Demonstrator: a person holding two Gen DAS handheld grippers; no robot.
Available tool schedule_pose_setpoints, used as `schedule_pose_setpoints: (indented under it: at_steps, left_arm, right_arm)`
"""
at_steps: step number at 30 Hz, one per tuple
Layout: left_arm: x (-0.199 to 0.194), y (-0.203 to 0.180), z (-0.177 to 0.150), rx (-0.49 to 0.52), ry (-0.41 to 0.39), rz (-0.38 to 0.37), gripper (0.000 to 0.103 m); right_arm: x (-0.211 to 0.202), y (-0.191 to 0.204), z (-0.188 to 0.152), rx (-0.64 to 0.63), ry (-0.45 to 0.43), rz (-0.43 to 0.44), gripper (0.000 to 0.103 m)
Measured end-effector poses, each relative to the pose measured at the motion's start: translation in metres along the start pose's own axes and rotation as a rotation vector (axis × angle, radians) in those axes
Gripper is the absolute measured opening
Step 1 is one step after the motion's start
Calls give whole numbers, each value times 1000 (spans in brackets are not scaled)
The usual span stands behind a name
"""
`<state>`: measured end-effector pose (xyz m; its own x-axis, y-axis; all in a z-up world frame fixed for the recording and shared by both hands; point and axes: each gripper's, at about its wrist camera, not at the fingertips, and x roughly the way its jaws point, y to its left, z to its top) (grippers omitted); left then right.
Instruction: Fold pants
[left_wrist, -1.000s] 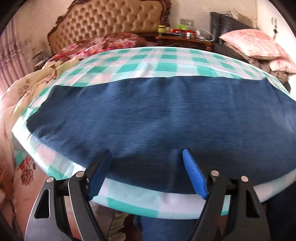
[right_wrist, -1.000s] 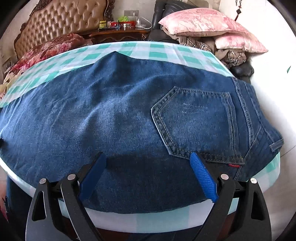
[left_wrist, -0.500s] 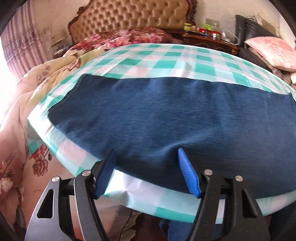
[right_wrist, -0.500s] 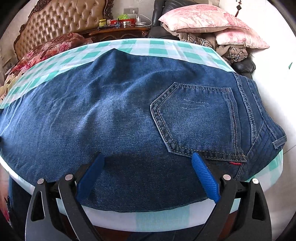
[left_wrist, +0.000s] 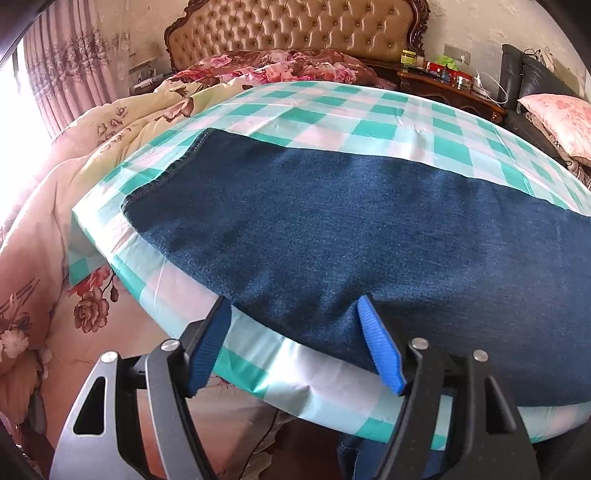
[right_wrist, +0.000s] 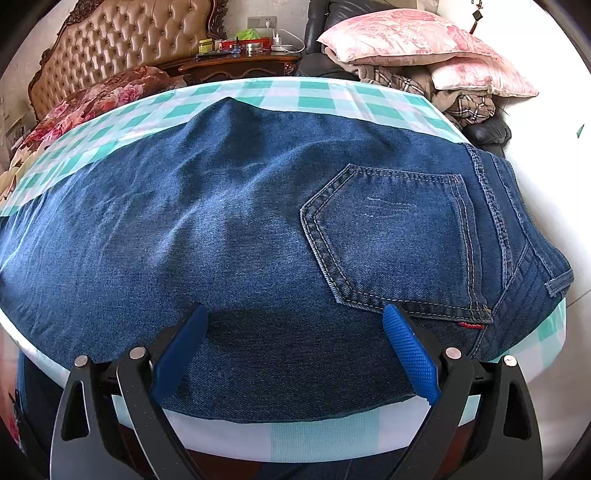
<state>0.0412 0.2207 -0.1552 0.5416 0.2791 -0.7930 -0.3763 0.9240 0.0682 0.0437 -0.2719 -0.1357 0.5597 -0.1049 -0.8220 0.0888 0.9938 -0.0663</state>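
Dark blue jeans (left_wrist: 351, 229) lie flat on a table with a green and white checked cloth (left_wrist: 362, 122). In the left wrist view I see the leg end, its hem (left_wrist: 166, 177) at the left. My left gripper (left_wrist: 295, 339) is open and empty, just above the near edge of the leg. In the right wrist view the seat of the jeans (right_wrist: 221, 229) shows, with a back pocket (right_wrist: 388, 240) and the waistband (right_wrist: 517, 240) at the right. My right gripper (right_wrist: 295, 347) is open and empty over the near edge, by the pocket.
A bed with a tufted headboard (left_wrist: 295, 26) and floral quilts (left_wrist: 44, 240) lies left and behind. A wooden nightstand (right_wrist: 240, 66) with small items stands at the back. Pink pillows (right_wrist: 424, 40) are piled at the back right. The table's near edge (right_wrist: 295, 432) is close.
The left gripper has moved left along the leg, so the hem end is now in view. The right gripper has barely moved. Both stay open.
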Motion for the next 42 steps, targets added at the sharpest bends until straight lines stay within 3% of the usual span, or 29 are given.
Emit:
schedule_pose_setpoints:
  at_steps: [2,4,6,7,8,10,14,19,21,22,23,24,25,26,28,29,31,33,34,36,39,42]
  left_arm:
    - [2,4,1,-10,6,-8,77]
    - [1,5,1,-9,9,1,77]
    - [-2,3,5,16,-3,41,72]
    - [-5,0,9,35,-20,55,61]
    - [-7,-2,14,55,-38,55,56]
    - [-11,-11,29,83,-71,22,50]
    - [-9,-40,57,194,-139,-95,47]
    - [34,-65,90,253,-71,-222,42]
    - [56,-64,99,253,-22,-153,36]
    - [67,-56,103,225,-1,-133,39]
    - [72,-47,108,187,5,-150,49]
    - [77,-37,112,151,12,-141,51]
    - [82,-24,117,119,18,-73,49]
    - [84,-12,120,87,17,-45,41]
    - [72,23,124,-21,-24,-138,40]
    - [69,30,123,-28,-31,-132,41]
    - [73,48,119,5,-11,-37,42]
    - [88,83,116,-38,40,72,42]
    - [85,97,117,-75,28,77,31]
    - [70,129,116,-175,-20,102,35]
    - [38,154,105,-239,-73,82,39]
    - [15,140,83,-198,-97,12,39]
  right_arm:
    - [-9,-7,2,21,-21,-43,90]
    - [-27,-23,5,42,-132,-116,90]
    - [-34,-47,9,85,-180,-171,90]
    - [-31,-62,10,124,-172,-185,89]
    - [-25,-76,10,154,-145,-190,84]
    - [-8,-101,6,195,-72,-232,71]
    - [-3,-115,-4,221,-60,-205,69]
    - [-4,-109,-3,220,-50,-248,69]
    - [-4,-110,-3,217,-43,-248,70]
    - [-3,-110,-3,213,-40,-247,71]
    - [-3,-110,-3,207,-37,-247,74]
    - [-3,-110,-2,201,-34,-250,75]
    - [-1,-111,0,199,-31,-256,76]
    - [-1,-110,0,198,-29,-261,77]
    - [-2,-110,0,195,-24,-262,78]
    - [-2,-110,0,196,-22,-265,79]
    - [0,-113,1,206,-18,-267,83]
    - [1,-115,3,207,-8,-263,84]
    - [1,-115,5,200,-2,-261,84]
    - [-1,-117,7,200,7,-254,84]
    - [-16,-110,13,193,-39,-291,77]
    - [-35,-75,33,116,-105,-200,75]
